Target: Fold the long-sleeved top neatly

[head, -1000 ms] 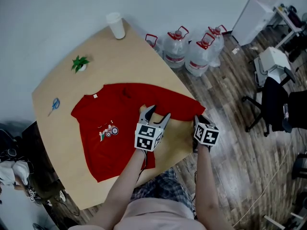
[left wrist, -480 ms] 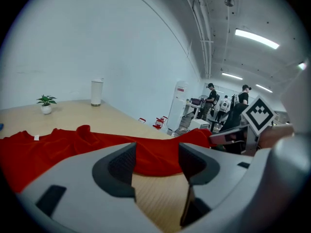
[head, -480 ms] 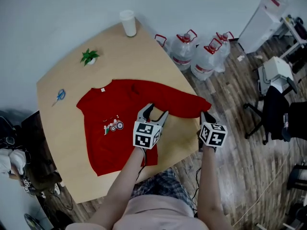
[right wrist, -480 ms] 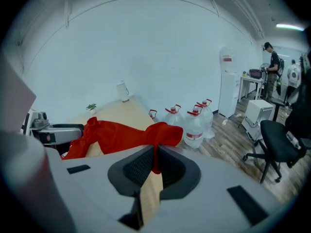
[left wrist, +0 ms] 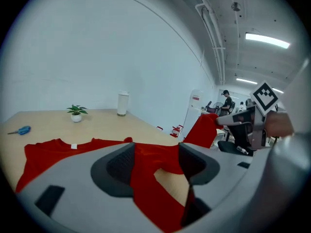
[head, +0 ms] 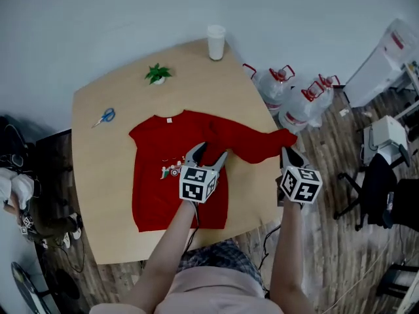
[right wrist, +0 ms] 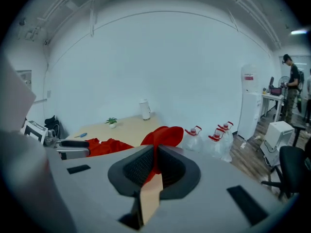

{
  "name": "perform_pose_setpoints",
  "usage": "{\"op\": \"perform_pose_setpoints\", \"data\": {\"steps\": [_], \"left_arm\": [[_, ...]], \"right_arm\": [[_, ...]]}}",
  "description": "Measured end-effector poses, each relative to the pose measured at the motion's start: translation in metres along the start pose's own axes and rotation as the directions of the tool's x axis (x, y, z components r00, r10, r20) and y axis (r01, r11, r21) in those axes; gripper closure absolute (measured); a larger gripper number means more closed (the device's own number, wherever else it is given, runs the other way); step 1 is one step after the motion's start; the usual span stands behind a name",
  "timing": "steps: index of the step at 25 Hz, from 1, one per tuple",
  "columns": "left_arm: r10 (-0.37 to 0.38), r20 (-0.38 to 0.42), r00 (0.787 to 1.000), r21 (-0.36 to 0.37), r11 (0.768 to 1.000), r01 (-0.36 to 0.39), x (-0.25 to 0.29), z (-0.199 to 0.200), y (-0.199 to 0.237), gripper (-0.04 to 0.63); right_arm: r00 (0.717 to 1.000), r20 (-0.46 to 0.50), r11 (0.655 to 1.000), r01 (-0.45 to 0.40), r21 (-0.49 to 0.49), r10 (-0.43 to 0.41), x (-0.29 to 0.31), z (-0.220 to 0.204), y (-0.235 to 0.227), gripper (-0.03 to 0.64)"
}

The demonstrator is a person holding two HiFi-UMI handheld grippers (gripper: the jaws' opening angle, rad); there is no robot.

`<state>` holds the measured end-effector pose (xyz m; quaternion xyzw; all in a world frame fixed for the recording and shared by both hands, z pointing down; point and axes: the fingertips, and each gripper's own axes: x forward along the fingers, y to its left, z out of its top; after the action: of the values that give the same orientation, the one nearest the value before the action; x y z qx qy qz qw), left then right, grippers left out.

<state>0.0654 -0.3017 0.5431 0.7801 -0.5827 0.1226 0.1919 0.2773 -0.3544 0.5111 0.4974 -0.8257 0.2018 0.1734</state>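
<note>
A red long-sleeved top point(head: 173, 175) with a small print on its chest lies flat on the wooden table point(head: 105, 169). Its right sleeve point(head: 258, 144) stretches toward the table's right edge. My right gripper point(head: 288, 150) is shut on the sleeve's cuff and holds it lifted off the table; in the right gripper view the red cloth point(right wrist: 163, 136) is pinched between the jaws of the right gripper point(right wrist: 154, 165). My left gripper point(head: 207, 154) hovers open over the top's middle. In the left gripper view the left gripper point(left wrist: 155, 160) has its jaws apart, with the top point(left wrist: 146, 188) lying below them.
A white cup point(head: 216, 41), a small potted plant point(head: 157, 74) and blue scissors point(head: 105, 116) sit on the table's far side. Water bottles point(head: 304, 100) stand on the floor beyond the right edge. An office chair point(head: 386, 188) is at the far right.
The right gripper has risen and carried the sleeve cuff up off the table. The left gripper has shifted over the top's middle, still open.
</note>
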Motion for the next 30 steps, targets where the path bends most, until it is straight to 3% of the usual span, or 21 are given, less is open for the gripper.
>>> {"op": "perform_pose_setpoints", "data": {"steps": [9, 19, 25, 30], "left_arm": [[0.178, 0.033, 0.984, -0.062, 0.982, -0.176, -0.059, 0.003, 0.087, 0.317], [0.305, 0.049, 0.951, -0.119, 0.947, -0.298, -0.11, -0.003, 0.151, 0.315], [0.34, 0.045, 0.939, -0.141, 0.933, -0.331, -0.124, -0.007, 0.182, 0.316], [0.362, 0.03, 0.932, -0.17, 0.92, -0.352, -0.133, -0.02, 0.206, 0.316]], "right_arm": [[0.985, 0.043, 0.979, -0.161, -0.123, 0.167, 0.041, 0.053, 0.09, 0.584], [0.931, 0.041, 0.906, -0.34, -0.253, 0.362, 0.075, 0.091, 0.199, 0.584], [0.864, -0.025, 0.812, -0.482, -0.329, 0.502, 0.096, 0.088, 0.277, 0.584], [0.797, -0.138, 0.691, -0.584, -0.426, 0.588, 0.116, 0.061, 0.35, 0.584]]}}
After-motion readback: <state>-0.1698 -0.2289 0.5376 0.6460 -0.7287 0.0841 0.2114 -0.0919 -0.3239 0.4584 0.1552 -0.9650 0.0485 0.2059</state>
